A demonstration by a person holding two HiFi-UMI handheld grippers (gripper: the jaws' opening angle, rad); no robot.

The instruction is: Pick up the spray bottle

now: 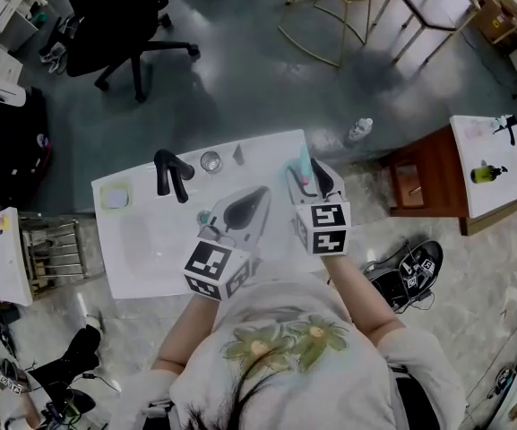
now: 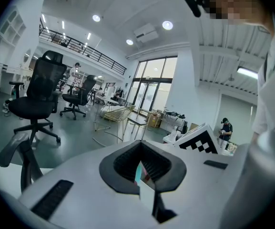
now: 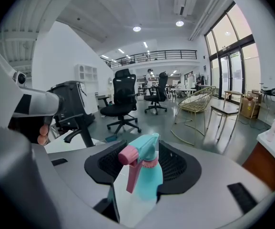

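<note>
Seen from the head view, the smooth white tabletop (image 1: 142, 258) lies under both claws, and the left claw (image 1: 256, 195) tapers to a point with its dark jaws drawn together on nothing. Only the right gripper view shows the right claw (image 3: 138, 185) spread wide. Its ribbed black jaws flank, without pinching, the spray bottle (image 3: 147, 171), an upright glossy teal plastic flask near the tabletop's far right edge with a pink trigger (image 3: 131, 178).
</note>
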